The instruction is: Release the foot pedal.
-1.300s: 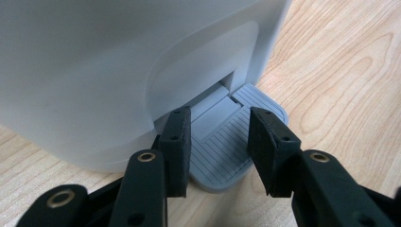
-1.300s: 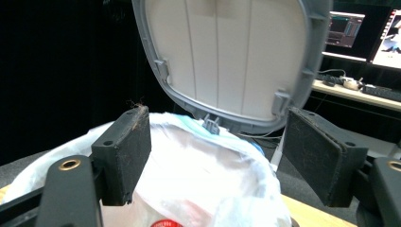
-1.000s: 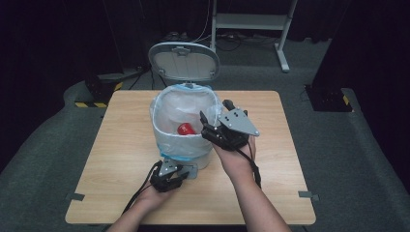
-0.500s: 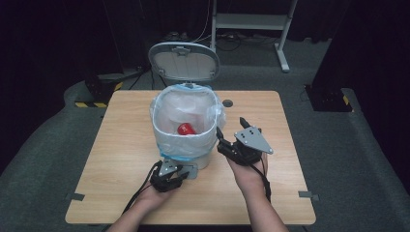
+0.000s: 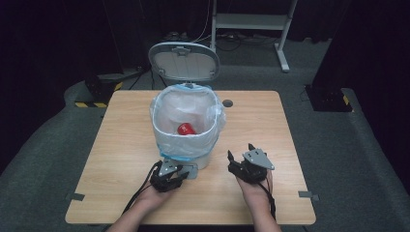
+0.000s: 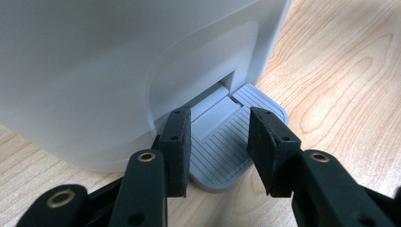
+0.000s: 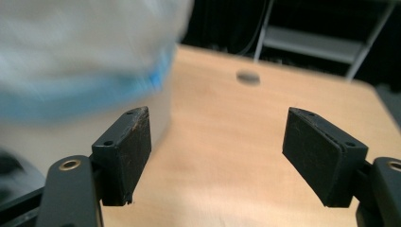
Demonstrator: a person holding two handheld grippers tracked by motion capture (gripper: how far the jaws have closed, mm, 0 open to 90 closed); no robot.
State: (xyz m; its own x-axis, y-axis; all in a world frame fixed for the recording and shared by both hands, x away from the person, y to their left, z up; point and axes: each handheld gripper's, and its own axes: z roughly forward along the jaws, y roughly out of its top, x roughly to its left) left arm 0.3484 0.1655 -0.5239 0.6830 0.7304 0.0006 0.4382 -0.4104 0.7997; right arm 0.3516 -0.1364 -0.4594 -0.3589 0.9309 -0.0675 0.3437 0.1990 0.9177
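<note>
A white pedal bin (image 5: 186, 147) lined with a clear bag with a blue band stands mid-table, its grey lid (image 5: 183, 60) tipped up at the back. A red object (image 5: 186, 129) lies inside the bag. My left gripper (image 5: 178, 173) rests at the bin's front foot, open, its jaws over the ribbed grey pedal (image 6: 222, 151) with nothing gripped. The left gripper (image 6: 218, 113) almost touches the bin wall (image 6: 94, 71). My right gripper (image 5: 241, 151) sits low over the table right of the bin, open and empty. Beside the right gripper (image 7: 217, 123), the bin (image 7: 56, 71) looks blurred.
The wooden table (image 5: 270, 125) has a small round hole (image 5: 227, 103) behind the bin's right side. A white metal frame (image 5: 251, 21) stands on the floor beyond the table. A black and yellow striped block (image 5: 92, 104) lies off the far left corner.
My right gripper has drawn back from over the bin's right rim and come down to the table in front and to the right. The left gripper stayed at the pedal.
</note>
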